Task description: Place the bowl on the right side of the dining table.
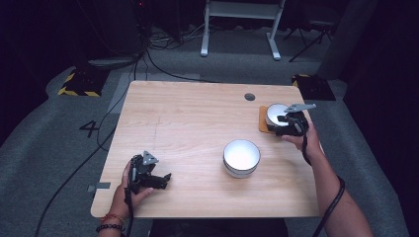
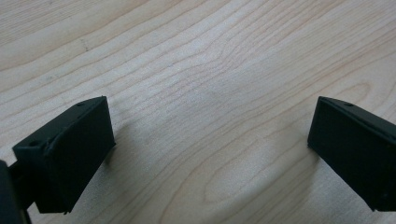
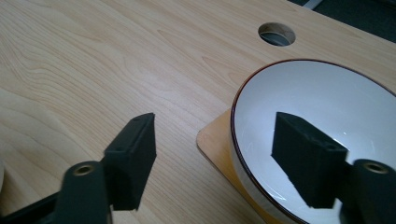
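Already the small white bowl with a thin dark rim sits on the orange-tan square mat near the far right corner of the pale wooden table, close to the round cable hole in the tabletop. The right gripper straddles the bowl's near rim with its jaws wide apart: one jaw stands inside the bowl, the other outside over the wood, and neither pad appears to press on the wall, so the bowl looks released. That placement seems finished.

A larger white bowl with a dark band at its base stands alone on the table, nearer the person and well apart from the mat; whether it has a part in the work I cannot tell.

The left gripper rests low over bare wood at the near left, jaws spread wide and empty. What remains, I judge, is drawing the right gripper clear of the rim without nudging the bowl.
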